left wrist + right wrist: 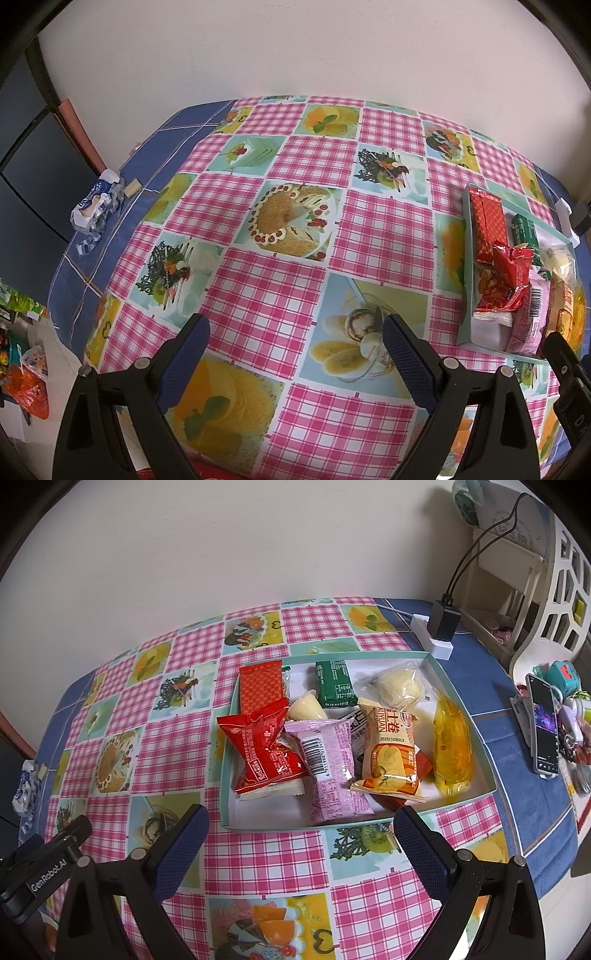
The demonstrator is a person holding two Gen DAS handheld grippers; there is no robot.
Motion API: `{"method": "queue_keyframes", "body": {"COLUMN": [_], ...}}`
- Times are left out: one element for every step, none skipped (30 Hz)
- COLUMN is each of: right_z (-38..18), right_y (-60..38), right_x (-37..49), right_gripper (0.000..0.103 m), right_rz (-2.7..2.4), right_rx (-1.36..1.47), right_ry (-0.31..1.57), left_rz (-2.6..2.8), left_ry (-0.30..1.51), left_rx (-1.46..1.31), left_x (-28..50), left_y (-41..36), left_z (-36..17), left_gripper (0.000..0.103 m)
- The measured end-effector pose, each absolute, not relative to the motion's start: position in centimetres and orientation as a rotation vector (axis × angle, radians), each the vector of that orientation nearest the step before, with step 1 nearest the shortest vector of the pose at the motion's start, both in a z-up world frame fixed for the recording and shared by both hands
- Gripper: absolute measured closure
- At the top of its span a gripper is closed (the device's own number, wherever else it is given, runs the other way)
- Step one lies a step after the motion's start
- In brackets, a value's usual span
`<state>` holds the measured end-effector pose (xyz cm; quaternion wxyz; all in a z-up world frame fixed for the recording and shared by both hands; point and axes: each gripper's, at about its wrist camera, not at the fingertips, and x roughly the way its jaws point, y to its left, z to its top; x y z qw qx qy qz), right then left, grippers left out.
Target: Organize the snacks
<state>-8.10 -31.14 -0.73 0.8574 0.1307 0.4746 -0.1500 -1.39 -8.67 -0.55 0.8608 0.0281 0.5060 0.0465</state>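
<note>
Here, one box (466,716) holds nine snacks; both grippers' jaws spread, empty.

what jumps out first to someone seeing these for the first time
A shallow box crammed with bright snack packets sits on the right half of a loud pink-checked tablecloth printed with desserts. A crinkled red packet and a pink packet lie nearest, just ahead of the open right gripper.

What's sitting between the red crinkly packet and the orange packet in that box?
A pink packet with a barcode lies between the red packet and the orange packet, seen in the right wrist view.
</note>
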Motion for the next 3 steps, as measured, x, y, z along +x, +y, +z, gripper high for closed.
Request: {"method": "queue_keyframes", "body": {"right_z": [-0.71, -0.71, -0.69], "right_y": [-31.22, -31.26, -31.27], "right_x": [-8.07, -8.06, -8.08], "right_gripper": [0.001, 0.001, 0.001], "right_rz": [-0.315, -0.314, -0.314], "right_rx": [0.275, 0.274, 0.274], "right_ry": [0.997, 0.998, 0.998], "left_rz": [0.098, 0.099, 0.098], "left_ry": [1.062, 1.063, 1.064], "left_rx": [0.058, 0.058, 0.059], "left_x": [-1.45, -1.4, -1.36], "left_y": [-8.56, -8.59, -8.67], "left_z": [-0.56, -0.56, -0.54], "left_gripper": [0.008, 0.008, 0.008]}}
